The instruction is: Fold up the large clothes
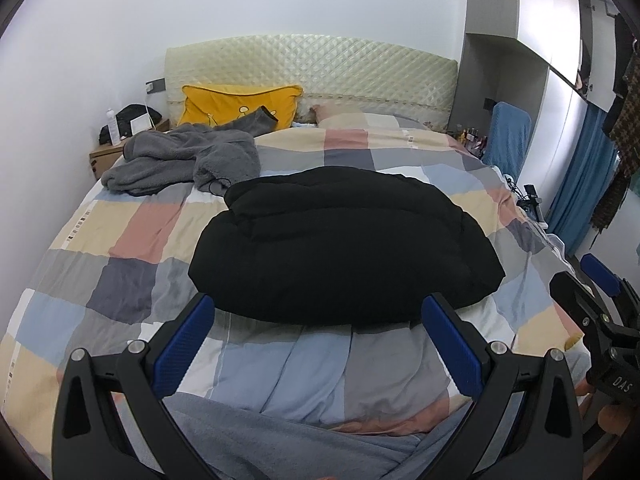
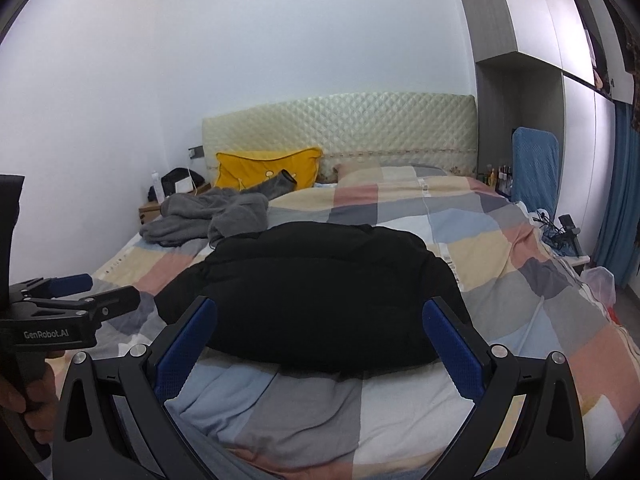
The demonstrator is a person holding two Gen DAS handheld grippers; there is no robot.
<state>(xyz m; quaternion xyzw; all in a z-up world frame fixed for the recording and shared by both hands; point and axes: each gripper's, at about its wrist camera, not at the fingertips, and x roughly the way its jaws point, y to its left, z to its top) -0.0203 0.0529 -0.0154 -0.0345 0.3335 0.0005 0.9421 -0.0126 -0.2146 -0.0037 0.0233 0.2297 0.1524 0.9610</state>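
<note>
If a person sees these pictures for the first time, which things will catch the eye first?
First the big black garment, lying as a puffy bundle in the middle of the checked quilt. Next the yellow pillow against the headboard, with a crumpled grey fleece garment in front of it. Both tools, left and right, are open near the bundle's front edge.

Black puffer jacket (image 1: 344, 240) lying folded into compact, rounded bundle, quilted seams showing across top. Resting flat on checked duvet (image 1: 132, 236), mid-bed. Grey fleece garment (image 1: 180, 156) lying crumpled, unfolded, toward headboard end at left, one sleeve sticking up against yellow pillow (image 1: 240, 104).
</note>
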